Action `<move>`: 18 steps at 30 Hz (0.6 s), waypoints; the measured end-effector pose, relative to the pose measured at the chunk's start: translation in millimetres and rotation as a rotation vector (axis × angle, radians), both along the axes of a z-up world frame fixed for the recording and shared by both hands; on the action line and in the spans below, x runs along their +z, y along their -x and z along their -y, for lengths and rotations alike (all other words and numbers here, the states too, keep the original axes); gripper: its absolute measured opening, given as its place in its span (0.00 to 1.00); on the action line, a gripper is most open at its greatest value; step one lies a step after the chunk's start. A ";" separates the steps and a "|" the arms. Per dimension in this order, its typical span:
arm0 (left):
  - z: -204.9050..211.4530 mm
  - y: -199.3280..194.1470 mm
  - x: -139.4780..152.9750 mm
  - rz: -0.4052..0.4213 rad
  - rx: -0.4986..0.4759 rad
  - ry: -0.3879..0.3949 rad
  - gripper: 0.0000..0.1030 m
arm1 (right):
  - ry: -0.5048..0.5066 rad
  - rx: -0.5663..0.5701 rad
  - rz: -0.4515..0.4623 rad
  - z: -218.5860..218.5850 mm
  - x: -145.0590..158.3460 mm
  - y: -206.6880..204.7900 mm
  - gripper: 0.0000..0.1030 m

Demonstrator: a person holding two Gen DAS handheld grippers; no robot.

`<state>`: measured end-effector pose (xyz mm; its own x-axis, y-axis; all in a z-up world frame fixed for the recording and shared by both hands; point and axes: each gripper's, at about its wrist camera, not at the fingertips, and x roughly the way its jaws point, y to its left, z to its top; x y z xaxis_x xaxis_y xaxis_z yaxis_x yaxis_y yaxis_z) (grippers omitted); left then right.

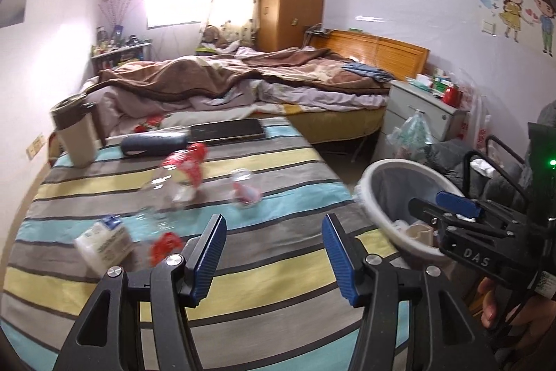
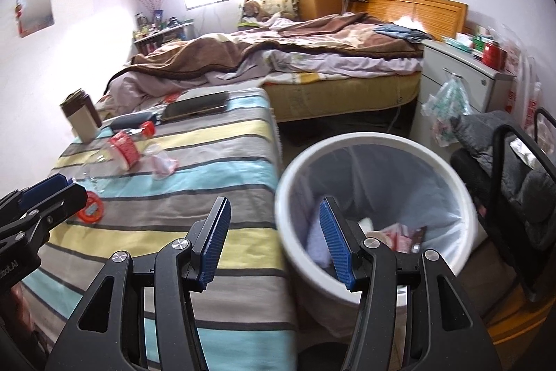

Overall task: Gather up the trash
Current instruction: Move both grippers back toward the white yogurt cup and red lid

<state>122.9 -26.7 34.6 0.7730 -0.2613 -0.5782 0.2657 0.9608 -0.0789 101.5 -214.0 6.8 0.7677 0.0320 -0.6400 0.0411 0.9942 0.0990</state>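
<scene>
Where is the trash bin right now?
The trash bin stands on the floor just right of the striped table, in front of the bed; the open right gripper hovers at its near rim.

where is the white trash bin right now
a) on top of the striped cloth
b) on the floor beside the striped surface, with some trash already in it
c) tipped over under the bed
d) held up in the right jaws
b: the white trash bin stands upright on the floor next to the striped cloth, with scraps at its bottom, and the right gripper is open and empty.
</scene>
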 end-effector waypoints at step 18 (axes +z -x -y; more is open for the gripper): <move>-128.7 -1.1 -22.3 -0.055 0.236 -0.004 0.60 | 0.008 0.207 -0.029 -81.9 -9.7 -14.9 0.54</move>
